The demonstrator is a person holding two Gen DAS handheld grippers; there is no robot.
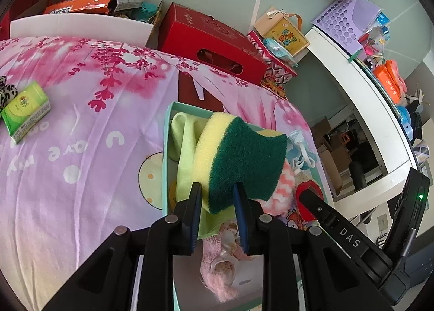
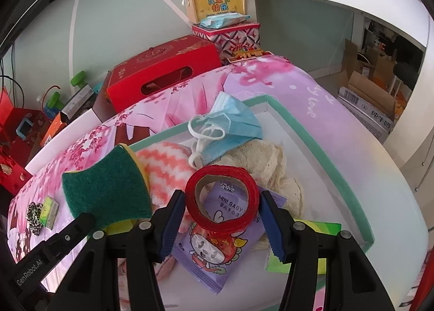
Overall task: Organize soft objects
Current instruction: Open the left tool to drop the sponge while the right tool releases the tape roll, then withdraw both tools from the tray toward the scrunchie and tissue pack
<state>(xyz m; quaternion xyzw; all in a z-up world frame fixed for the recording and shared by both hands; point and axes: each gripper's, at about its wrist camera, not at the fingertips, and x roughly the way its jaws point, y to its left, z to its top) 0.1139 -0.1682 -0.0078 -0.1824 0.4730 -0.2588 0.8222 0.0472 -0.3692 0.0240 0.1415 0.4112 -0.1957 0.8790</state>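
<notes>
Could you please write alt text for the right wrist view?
The open right gripper straddles a red ribbon roll lying on a purple wipes packet inside a teal-rimmed white box. At left, the left gripper holds a green-and-yellow scouring sponge.

A tray (image 2: 312, 132) sits on the bed (image 1: 81, 175). In it, a face mask (image 2: 233, 123) lies at the back on lace cloth (image 2: 274, 164), a tape roll (image 2: 221, 197) rests on a wipes packet (image 2: 214, 254) in front, and a sponge (image 1: 238, 159) hangs over its left side. A tissue pack (image 1: 25, 110) lies well left on the bed.
</notes>
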